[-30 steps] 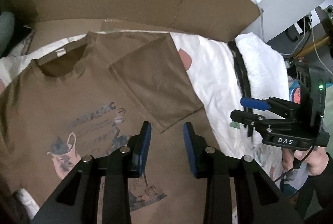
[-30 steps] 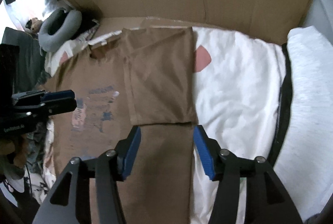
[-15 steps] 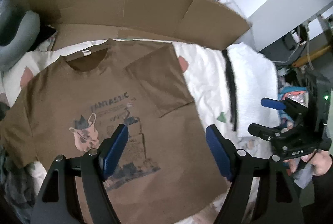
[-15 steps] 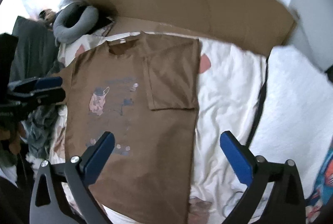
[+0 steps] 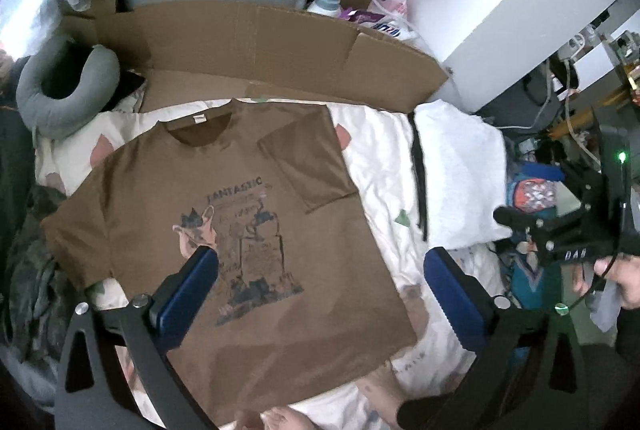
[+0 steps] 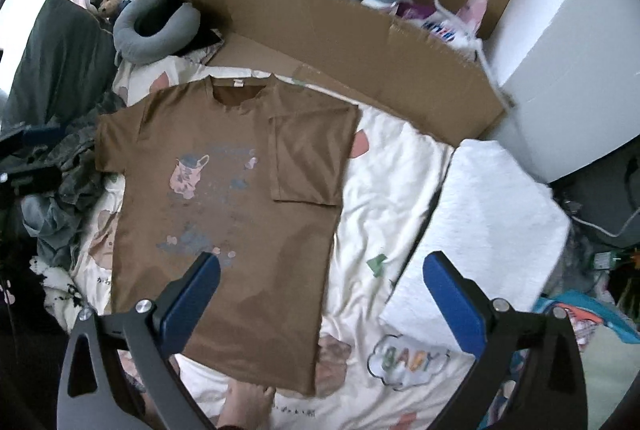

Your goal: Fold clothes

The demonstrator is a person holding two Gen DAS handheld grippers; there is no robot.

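Both grippers, left [image 5: 320,278] and right [image 6: 320,282], gape empty; the brown T-shirt [image 5: 248,238] (soft, limp) suits pinching its centre-left sleeve hem.

A brown T-shirt [image 6: 224,214] lies flat on a pale printed sheet [image 6: 384,214], its right sleeve folded inward. The right gripper [image 6: 320,290] hangs above the near hem, jaws wide apart. Cardboard [image 6: 340,50] stands at the far side.

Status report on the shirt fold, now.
Left claw open, empty, above shirt. Right claw open, empty. Brown T-shirt flat on the bedsheet, right sleeve folded in, left sleeve out. Nothing lying on the shirt.
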